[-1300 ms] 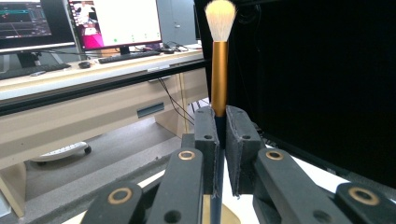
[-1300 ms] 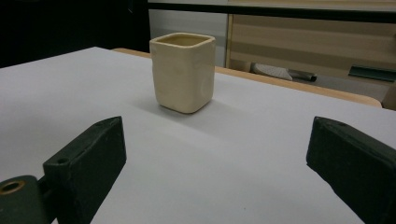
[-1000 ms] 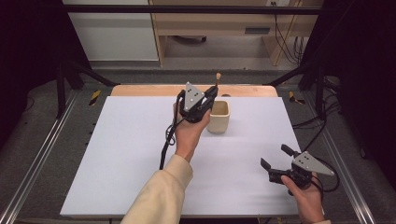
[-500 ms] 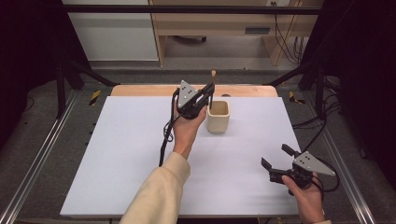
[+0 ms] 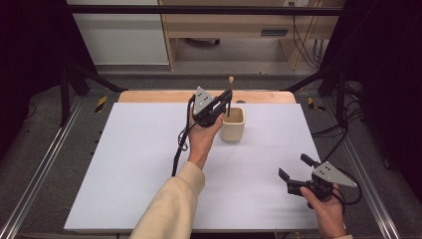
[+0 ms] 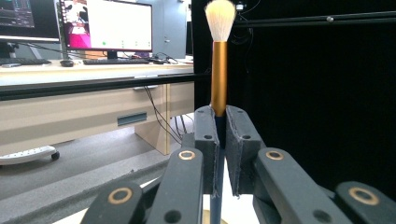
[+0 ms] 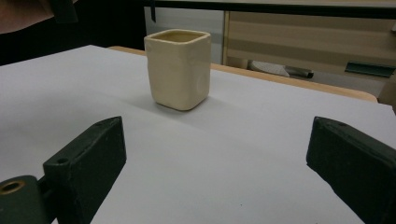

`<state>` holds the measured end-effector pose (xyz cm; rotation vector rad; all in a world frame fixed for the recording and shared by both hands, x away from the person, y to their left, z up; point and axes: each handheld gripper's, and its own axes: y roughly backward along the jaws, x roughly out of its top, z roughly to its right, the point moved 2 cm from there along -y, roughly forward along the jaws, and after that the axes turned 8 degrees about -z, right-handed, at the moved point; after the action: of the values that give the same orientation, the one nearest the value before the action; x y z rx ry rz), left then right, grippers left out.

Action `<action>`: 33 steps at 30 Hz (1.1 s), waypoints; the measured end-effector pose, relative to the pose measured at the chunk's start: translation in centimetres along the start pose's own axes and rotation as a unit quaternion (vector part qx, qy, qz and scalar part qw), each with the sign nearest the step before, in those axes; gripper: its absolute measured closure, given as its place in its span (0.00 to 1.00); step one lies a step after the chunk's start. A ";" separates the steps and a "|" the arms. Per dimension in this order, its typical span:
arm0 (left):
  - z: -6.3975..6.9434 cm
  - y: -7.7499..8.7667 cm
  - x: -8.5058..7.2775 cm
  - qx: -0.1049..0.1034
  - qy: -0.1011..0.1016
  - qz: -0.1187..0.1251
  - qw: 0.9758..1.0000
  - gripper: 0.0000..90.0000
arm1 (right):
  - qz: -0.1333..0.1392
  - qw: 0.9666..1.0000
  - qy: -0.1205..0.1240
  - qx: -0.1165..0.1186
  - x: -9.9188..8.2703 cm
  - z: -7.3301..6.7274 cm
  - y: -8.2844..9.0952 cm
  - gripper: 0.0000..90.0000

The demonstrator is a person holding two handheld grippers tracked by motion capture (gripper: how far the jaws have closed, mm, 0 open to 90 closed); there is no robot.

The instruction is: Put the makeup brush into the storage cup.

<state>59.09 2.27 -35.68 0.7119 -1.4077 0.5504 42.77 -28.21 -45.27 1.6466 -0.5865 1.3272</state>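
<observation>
Your left gripper [image 5: 225,102] sits over the far middle of the desk [image 5: 124,164], its jaws clamped on the dark lower handle of a makeup brush [image 5: 230,97]. In the left gripper view the brush [image 6: 218,70] stands upright between the two pads [image 6: 205,135], gold ferrule above them and pale bristles at the top. In the high view the brush's lower end reaches down toward the open mouth of the cream ceramic cup [image 5: 233,124]; you cannot tell from there whether the tip is inside the cup or just above its rim. The cup stands upright on the white desk surface, just to the right of your left hand [image 5: 201,137].

Well apart from that, at the near right corner of the desk, your right gripper [image 5: 293,174] is held low with its jaws spread wide and nothing between them. In the right gripper view the cup [image 7: 178,69] is seen ahead, square-sided, standing clear of both pads [image 7: 88,158].
</observation>
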 end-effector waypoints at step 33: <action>-0.2 -1.5 -2.8 0.000 0.004 -0.023 1.000 0.93 | 0.000 1.000 -0.004 -0.002 -0.1 0.2 0.0 0.06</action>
<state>60.02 1.56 -38.61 0.7395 -1.3814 0.5162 42.86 -28.33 -45.34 1.6500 -0.5942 1.3190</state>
